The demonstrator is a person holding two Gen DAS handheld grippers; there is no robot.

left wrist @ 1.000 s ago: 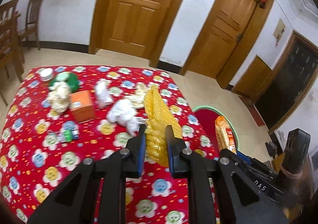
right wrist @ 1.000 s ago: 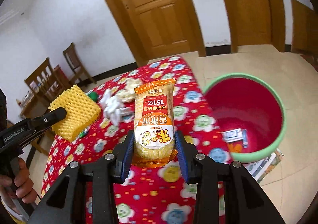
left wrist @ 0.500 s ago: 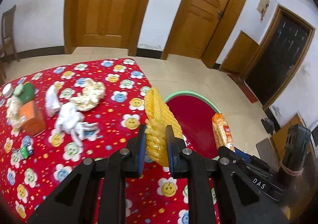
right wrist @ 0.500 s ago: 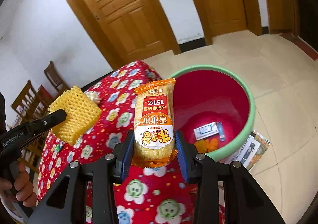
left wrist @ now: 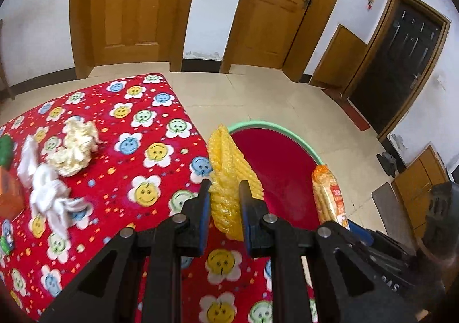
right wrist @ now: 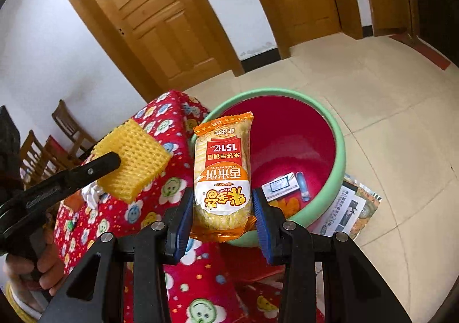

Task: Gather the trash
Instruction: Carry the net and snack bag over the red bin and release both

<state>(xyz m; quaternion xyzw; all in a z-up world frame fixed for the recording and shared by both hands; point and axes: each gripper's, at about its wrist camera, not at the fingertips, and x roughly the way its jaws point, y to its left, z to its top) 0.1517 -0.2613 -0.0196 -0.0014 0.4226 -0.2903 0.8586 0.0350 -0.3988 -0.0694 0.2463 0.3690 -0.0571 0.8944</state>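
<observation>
- Both grippers have swung from over the table toward the red bin [right wrist: 340, 148], now nearer.
- Left gripper [left wrist: 223, 202] clamps yellow foam net [left wrist: 229, 168] at the tablecloth [left wrist: 137, 128] edge.
- Right gripper [right wrist: 222, 208] clamps rice cracker packet [right wrist: 222, 176] by the bin rim.

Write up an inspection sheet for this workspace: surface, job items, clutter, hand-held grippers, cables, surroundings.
Surface: table under a red flower-print cloth.
Job's things: yellow foam net and orange rice cracker packet, both held; red bin with green rim on the floor beside the table, holding a white box and a small blue item.
Clutter: white tissue wads, cream crumpled paper, orange box on the cloth.
Grippers: left hand-held gripper shut on the net; right hand-held gripper shut on the packet.
Cables: nothing seen.
Surroundings: wooden doors, chairs, newspaper under the bin.
</observation>
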